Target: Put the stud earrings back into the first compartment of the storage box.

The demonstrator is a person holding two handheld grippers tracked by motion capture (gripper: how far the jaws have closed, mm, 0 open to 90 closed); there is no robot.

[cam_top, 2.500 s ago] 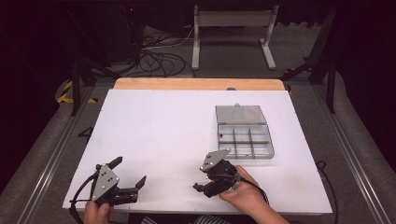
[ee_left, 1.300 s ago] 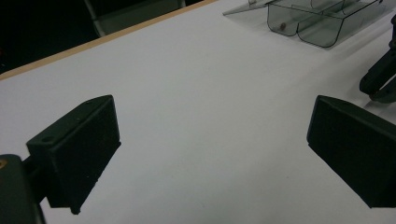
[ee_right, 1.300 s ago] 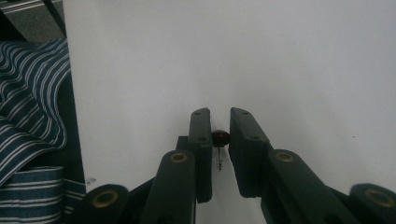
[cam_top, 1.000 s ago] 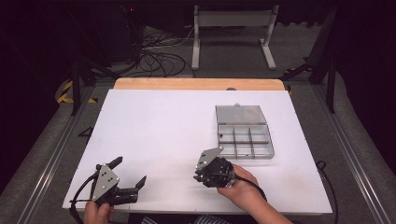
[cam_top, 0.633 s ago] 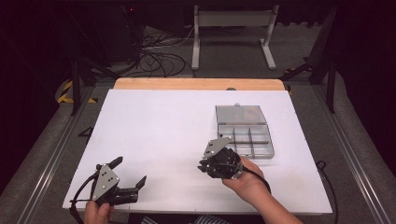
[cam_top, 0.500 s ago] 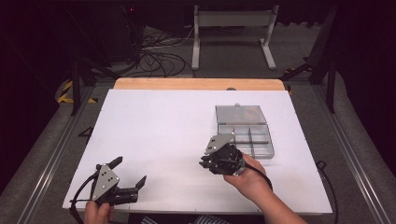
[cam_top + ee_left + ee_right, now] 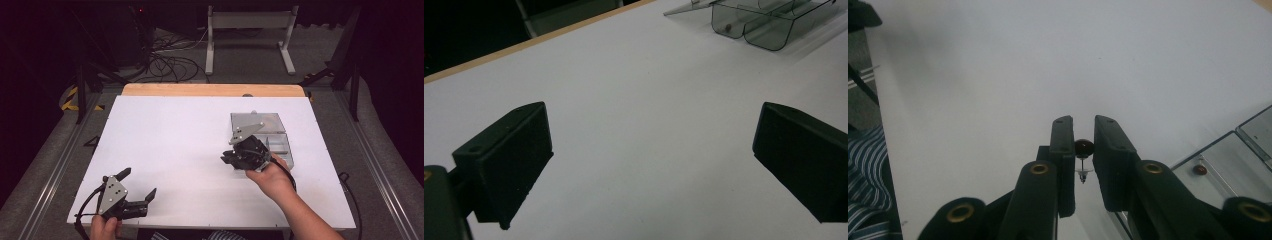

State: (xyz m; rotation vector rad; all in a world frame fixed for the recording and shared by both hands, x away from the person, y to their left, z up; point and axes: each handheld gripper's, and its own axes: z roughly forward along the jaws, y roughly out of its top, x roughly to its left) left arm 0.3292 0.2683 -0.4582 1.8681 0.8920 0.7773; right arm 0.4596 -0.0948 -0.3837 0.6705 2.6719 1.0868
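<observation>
Compartment box (image 7: 272,135) sits on the surface (image 7: 175,140) right of centre; cables (image 7: 170,60) lie behind on the floor, upper left.

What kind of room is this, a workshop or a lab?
Probably a lab or recording studio: a white table against dark surroundings, loose cables on the floor behind it, and a person working with a hand-held gripper beside a clear compartment box.

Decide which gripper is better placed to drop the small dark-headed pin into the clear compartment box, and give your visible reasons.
Right. The right gripper is shut on the pin and hovers at the box. The left gripper stands open, holding nothing, at the table's near left corner.
</observation>
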